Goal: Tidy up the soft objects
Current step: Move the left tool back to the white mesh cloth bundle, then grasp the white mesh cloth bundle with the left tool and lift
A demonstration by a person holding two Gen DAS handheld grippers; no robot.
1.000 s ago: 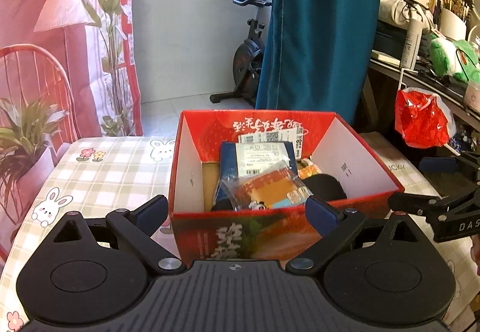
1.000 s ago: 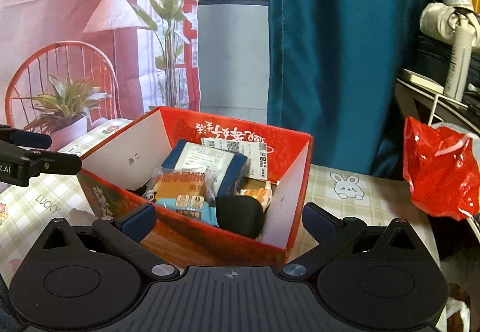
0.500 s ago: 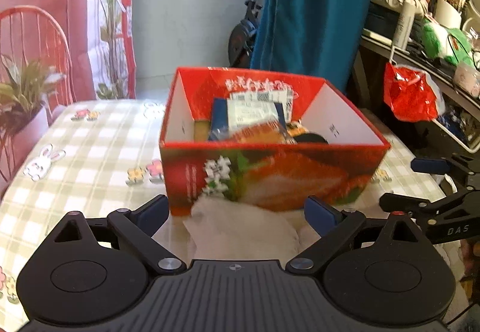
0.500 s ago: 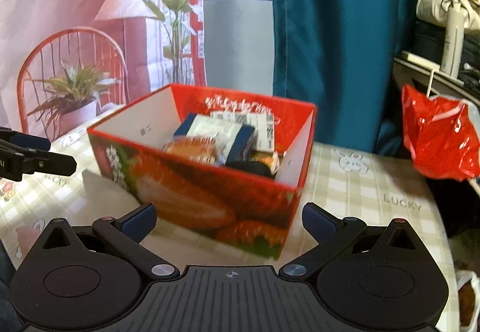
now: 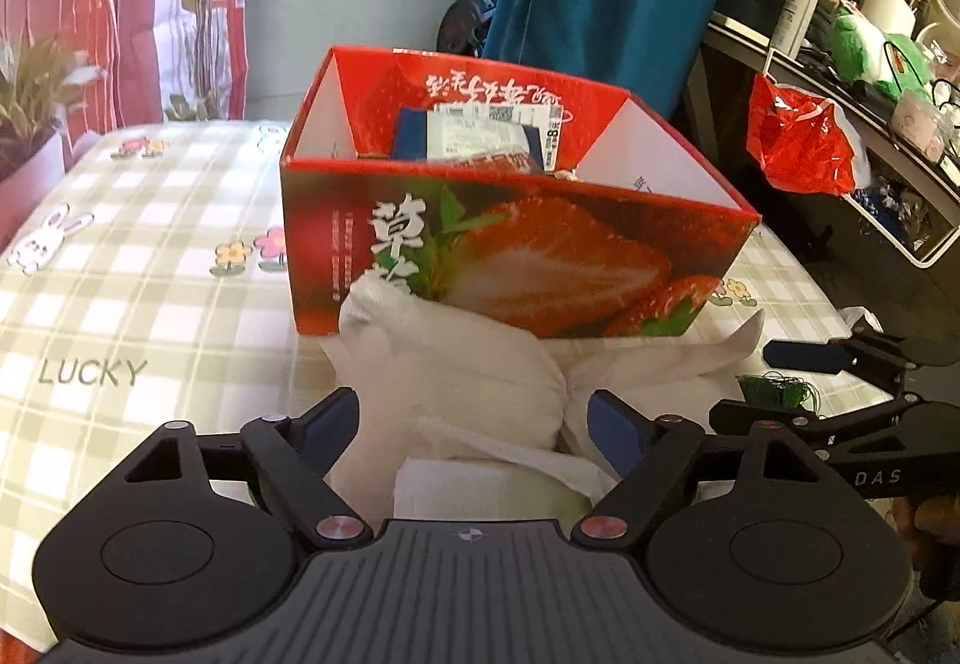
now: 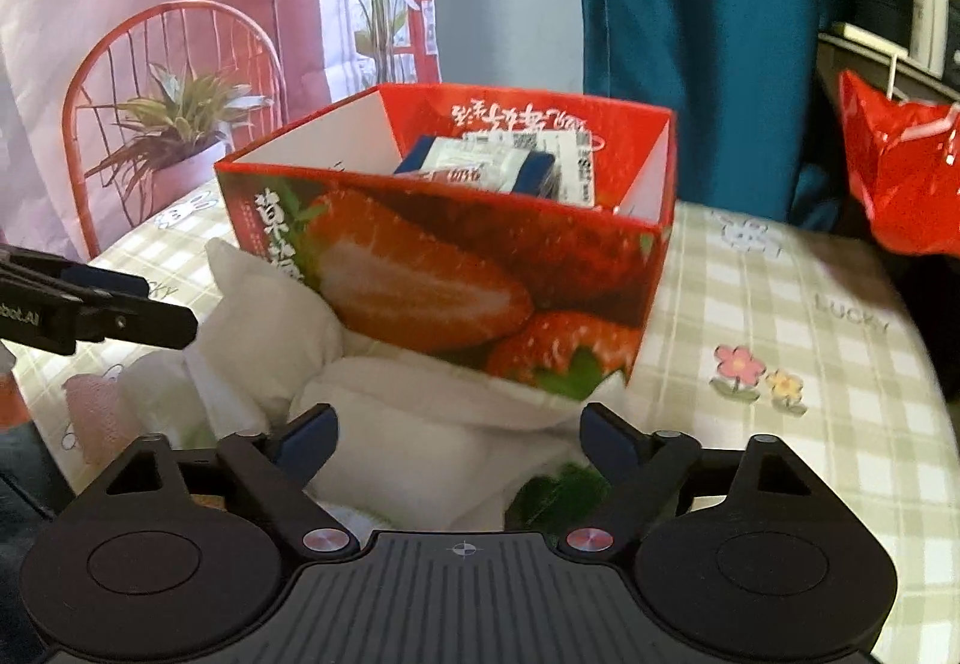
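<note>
A red strawberry-printed box (image 5: pixel 516 250) holds several packets and sits on the checked tablecloth; it also shows in the right wrist view (image 6: pixel 456 268). White soft bundles (image 5: pixel 456 382) lie against its near side, also seen in the right wrist view (image 6: pixel 420 424). My left gripper (image 5: pixel 474 418) is open, its fingers either side of one white bundle. My right gripper (image 6: pixel 459 433) is open just above the other white bundle. A small green item (image 6: pixel 558 490) lies by the right finger. Each gripper shows in the other's view, the right one (image 5: pixel 834 382) and the left one (image 6: pixel 102 298).
The tablecloth (image 5: pixel 132 268) has rabbits and flowers printed on it. A red plastic bag (image 5: pixel 798 142) hangs at the right by a cluttered shelf (image 5: pixel 870 64). A blue curtain (image 6: pixel 690 16) hangs behind the box. A red wire chair (image 6: pixel 174 82) with a plant stands at the left.
Both grippers have dropped lower and drawn back toward the near side of the box. The white bundles in front of the box have come into view between the fingers.
</note>
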